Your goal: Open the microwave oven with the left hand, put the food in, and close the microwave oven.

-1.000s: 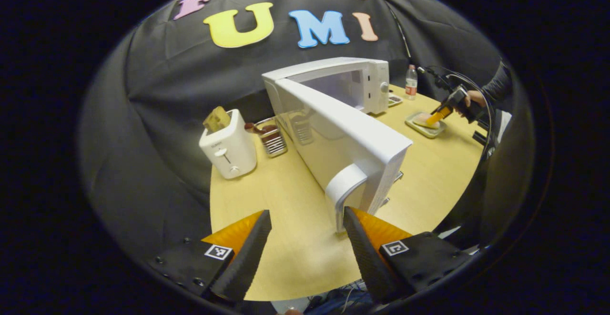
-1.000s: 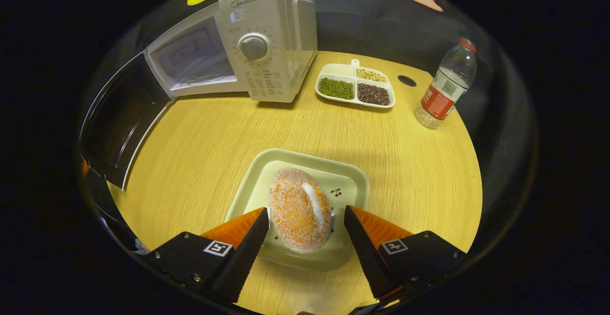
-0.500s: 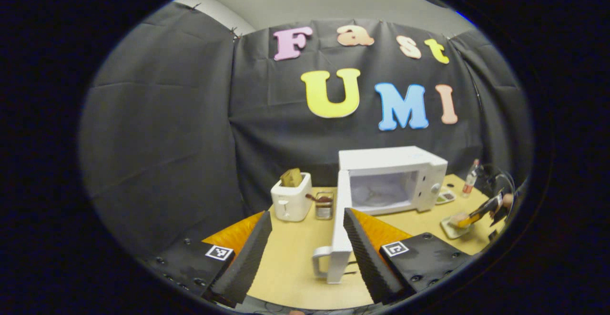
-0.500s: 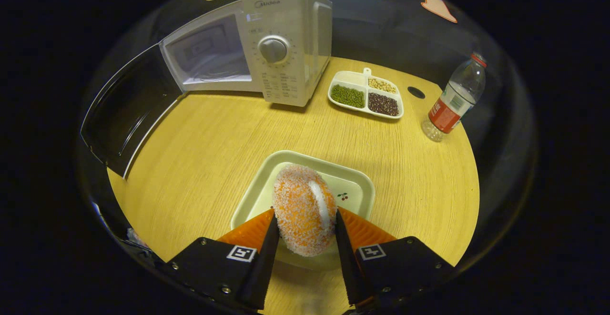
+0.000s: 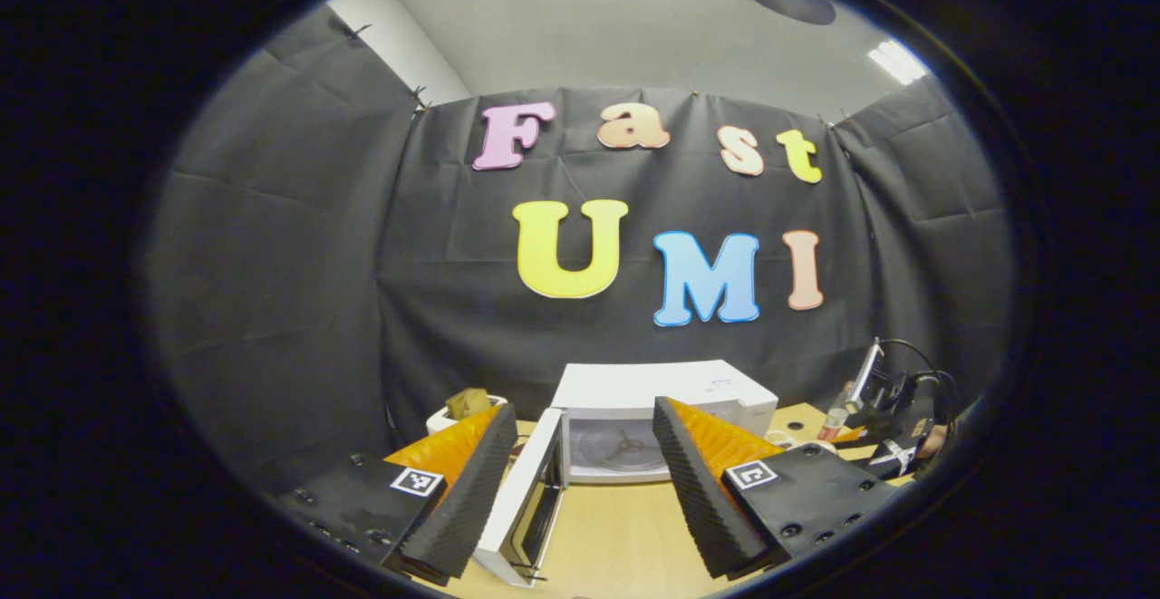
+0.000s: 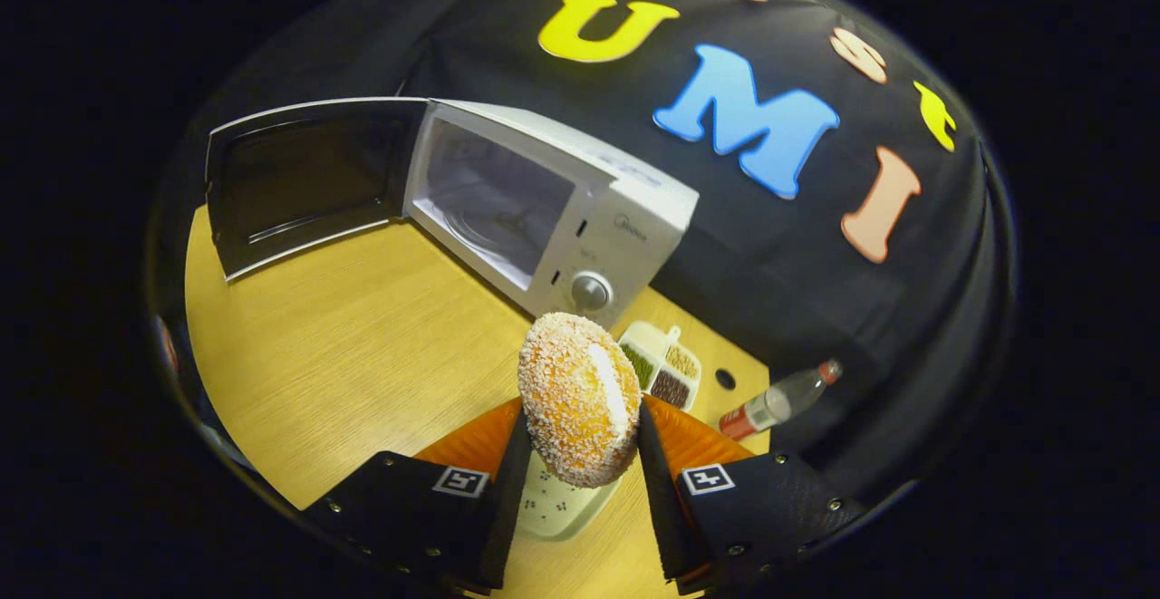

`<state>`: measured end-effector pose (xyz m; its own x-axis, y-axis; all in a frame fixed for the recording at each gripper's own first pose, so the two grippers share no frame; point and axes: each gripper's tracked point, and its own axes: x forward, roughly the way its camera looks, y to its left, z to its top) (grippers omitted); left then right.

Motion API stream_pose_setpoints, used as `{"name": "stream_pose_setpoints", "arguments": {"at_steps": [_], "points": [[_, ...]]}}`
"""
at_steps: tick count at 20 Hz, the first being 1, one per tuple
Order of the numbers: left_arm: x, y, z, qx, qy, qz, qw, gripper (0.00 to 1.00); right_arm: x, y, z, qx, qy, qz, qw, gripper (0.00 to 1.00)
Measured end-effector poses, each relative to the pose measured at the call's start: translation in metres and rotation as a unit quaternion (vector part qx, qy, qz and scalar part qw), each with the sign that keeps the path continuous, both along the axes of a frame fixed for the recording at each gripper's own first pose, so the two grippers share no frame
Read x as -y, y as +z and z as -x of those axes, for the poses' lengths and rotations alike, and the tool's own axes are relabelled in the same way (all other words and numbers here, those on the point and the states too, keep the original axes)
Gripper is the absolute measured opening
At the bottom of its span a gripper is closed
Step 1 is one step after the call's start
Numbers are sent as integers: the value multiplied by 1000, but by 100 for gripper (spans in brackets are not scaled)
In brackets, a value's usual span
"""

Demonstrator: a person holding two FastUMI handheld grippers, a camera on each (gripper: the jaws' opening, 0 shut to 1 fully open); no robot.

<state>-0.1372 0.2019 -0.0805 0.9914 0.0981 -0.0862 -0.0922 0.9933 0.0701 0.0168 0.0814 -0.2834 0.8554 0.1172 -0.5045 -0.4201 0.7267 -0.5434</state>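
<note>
Food: a crumb-coated bun [image 6: 580,397], clamped between both fingers of the right gripper [image 6: 580,481], lifted clear of its plate [image 6: 562,501], which sits just below and behind the bun. Long axis of the bun runs roughly along the fingers, pointing away from the camera.

Key relation: the microwave [image 6: 553,209] lies ahead of the right gripper and up-left, well apart, with bare table [image 6: 344,327] between. Its cavity mouth [image 6: 494,200] faces the gripper at a slant; the door [image 6: 304,178] is swung fully open to the left, so the path looks unobstructed. Judgement: next move is forward-left, bun going in lengthwise.

Left gripper [image 5: 580,481]: fingers spread, holding nothing, held back with the open microwave [image 5: 657,422] ahead between them. Right gripper is plainly the nearer to the job.

Beyond the bun: a divided dish [image 6: 662,372], a bottle [image 6: 775,404] lower right.
</note>
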Motion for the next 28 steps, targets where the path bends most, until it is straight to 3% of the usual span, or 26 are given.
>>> {"name": "stream_pose_setpoints", "arguments": {"at_steps": [4, 8, 12, 19, 28], "points": [[-8, 11, 5, 3, 0, -16, 1000, 97, -45, 18, -13, 48, 60, 49, 996, 63], [-25, 13, 20, 1, 17, -13, 1000, 97, -89, 20, -33, 94, 123, 120, 981, 63], [-50, 13, 43, -1, 49, -13, 999, 100, -123, 12, -65, 131, 149, 176, 964, 63], [-73, 4, 61, -14, 90, -13, 996, 100, -161, -22, -135, 149, 161, 240, 946, 63], [-79, -5, 80, -43, 114, -14, 992, 98, -195, -76, -216, 129, 159, 262, 943, 63]]}}
